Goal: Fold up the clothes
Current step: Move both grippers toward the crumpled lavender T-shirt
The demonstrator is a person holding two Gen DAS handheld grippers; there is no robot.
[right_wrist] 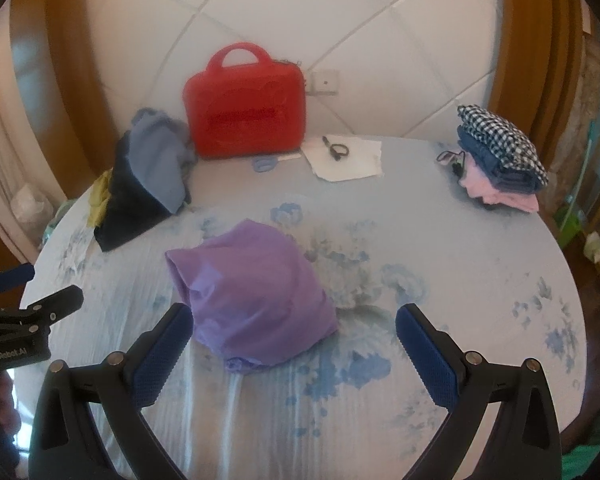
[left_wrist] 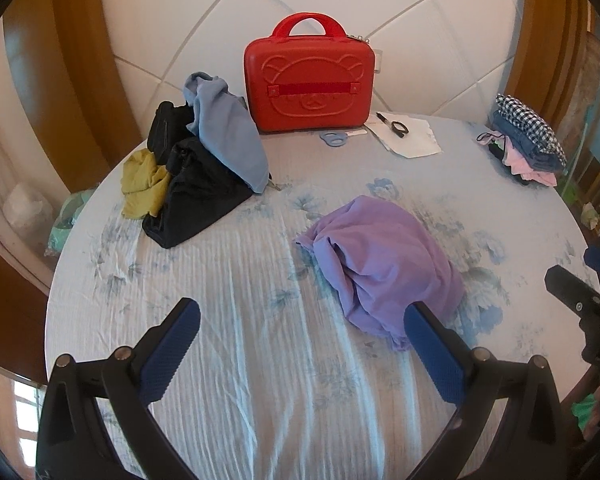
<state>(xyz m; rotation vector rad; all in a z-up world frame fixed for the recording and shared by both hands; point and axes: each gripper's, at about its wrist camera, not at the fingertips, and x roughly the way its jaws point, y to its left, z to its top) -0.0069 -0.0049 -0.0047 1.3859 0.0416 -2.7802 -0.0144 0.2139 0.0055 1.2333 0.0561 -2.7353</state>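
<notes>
A crumpled purple garment (left_wrist: 384, 264) lies bunched in a heap near the middle of the bed (left_wrist: 228, 360), on a pale blue floral sheet. Both pairs of tongs hang over the near part of the bed, and neither grips anything. The left tongs (left_wrist: 300, 348) stand spread wide and empty, with only bare sheet between the blue pads; the right pad sits just in front of the garment's near edge as the left wrist view shows it. The right tongs (right_wrist: 292, 348) are likewise spread wide, and the near bulge of the purple heap lies between and just beyond their tips, apparently untouched.

At the far left a pile of unfolded clothes (left_wrist: 204, 168) waits: dark, light blue and yellow pieces tumbled together. At the far right sits a stack of folded clothes (right_wrist: 500, 156), a checked piece on top. A red case (left_wrist: 308, 84) stands upright against the padded headboard, with a sheet of paper (left_wrist: 412, 136) beside it.

The step in hand looks like the start of work on the purple garment: it has been singled out but not yet spread flat. The next move probably calls for each pair of tongs to find an edge or corner of the heap, pinch a single layer, and draw the cloth apart until it lies flat. The hem and seams are buried in the folds, so picking the right spot is the hard part.
</notes>
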